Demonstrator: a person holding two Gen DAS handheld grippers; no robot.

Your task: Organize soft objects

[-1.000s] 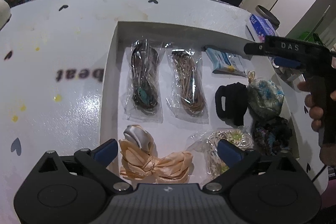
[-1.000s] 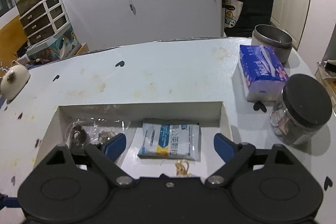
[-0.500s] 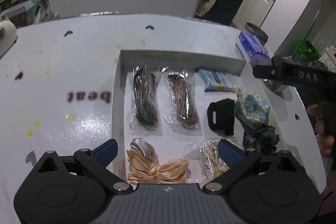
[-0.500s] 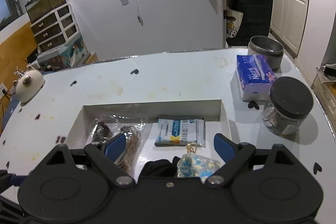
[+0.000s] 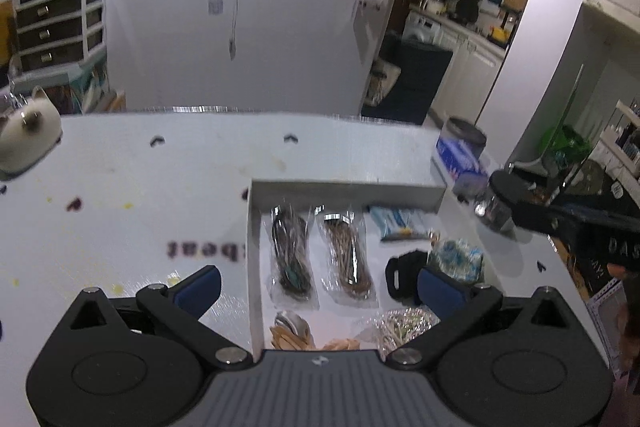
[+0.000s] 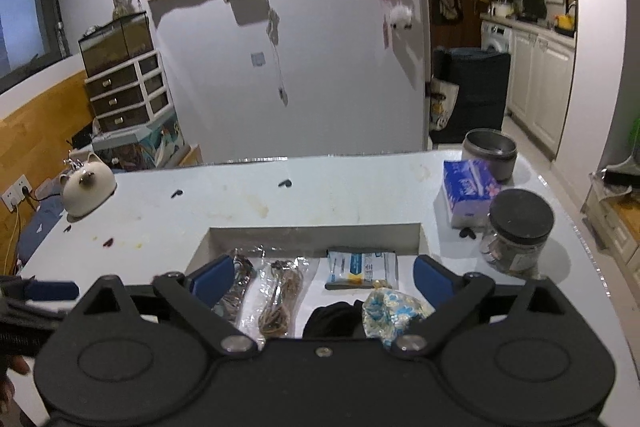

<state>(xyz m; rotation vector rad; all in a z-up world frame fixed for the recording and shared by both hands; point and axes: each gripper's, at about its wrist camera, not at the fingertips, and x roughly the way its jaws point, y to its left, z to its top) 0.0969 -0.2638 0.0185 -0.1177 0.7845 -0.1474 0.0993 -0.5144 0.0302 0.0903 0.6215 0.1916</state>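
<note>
Both grippers have pulled up and back from the tray (image 5: pixel 344 193). The left gripper (image 5: pixel 318 285) stands wide and empty; the right gripper (image 6: pixel 324 273), jaws just opened wider, holds nothing. The packets lie in rows, so the sorting looks finished.

The white table (image 6: pixel 328 195) has a smooth, slightly glossy top, stained and scuffed in spots. The shallow box (image 6: pixel 316 235) on it looks like matt white card. Inside it, two bundles of cord (image 5: pixel 294 259) sit in clear, shiny plastic bags that crinkle and catch the light. The peach ribbon (image 5: pixel 288 335) at the near edge has a satin sheen. The black strap (image 5: pixel 402 277) is matt cloth, and the floral pouch (image 6: pixel 394 313) beside it is printed fabric. Far right, the round tin (image 6: pixel 490 153) is dull brushed metal, the tissue pack (image 6: pixel 468 193) glossy plastic wrap, and the jar (image 6: pixel 516 239) clear glass or plastic under a matt black lid.
</note>
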